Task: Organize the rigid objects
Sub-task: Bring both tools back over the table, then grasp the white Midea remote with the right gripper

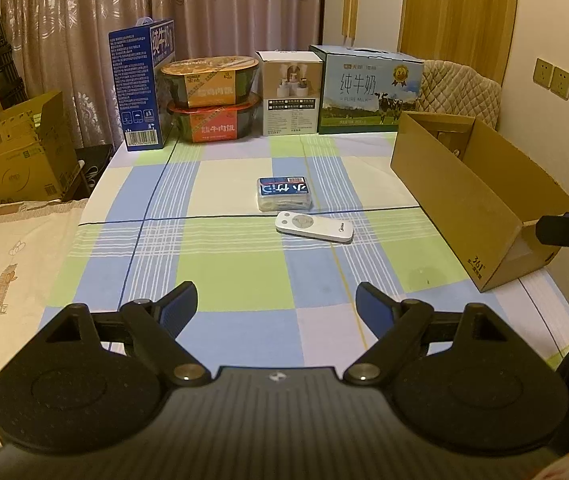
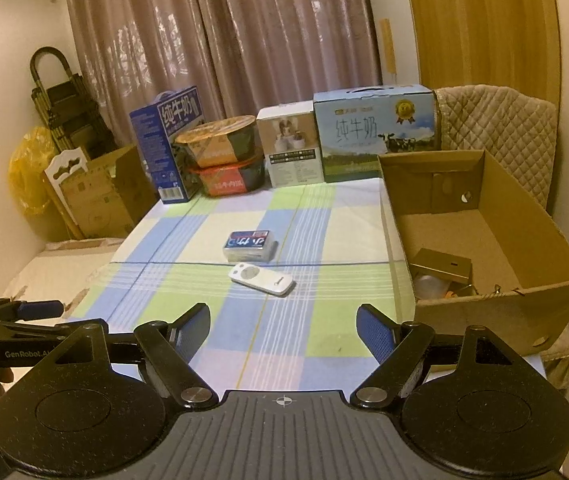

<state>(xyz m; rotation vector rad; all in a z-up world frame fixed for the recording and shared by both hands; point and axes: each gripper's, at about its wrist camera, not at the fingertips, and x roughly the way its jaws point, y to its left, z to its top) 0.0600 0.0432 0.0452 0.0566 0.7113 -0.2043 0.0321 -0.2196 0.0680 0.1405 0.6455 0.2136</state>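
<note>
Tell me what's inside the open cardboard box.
In the cardboard box, the right wrist view shows a gold-coloured box and small clutter beneath it near the front corner. The near wall hides anything lower.

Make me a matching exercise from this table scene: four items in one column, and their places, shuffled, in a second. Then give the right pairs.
Things:
1. white remote
2. dark blue milk carton
3. small gold box
4. red-banded bowl

Places:
A. inside the open cardboard box
B. under the yellow-banded bowl
C. mid-table, just in front of the blue-labelled packet
D. upright at the left end of the back row

Pairs: 1-C, 2-D, 3-A, 4-B
</note>
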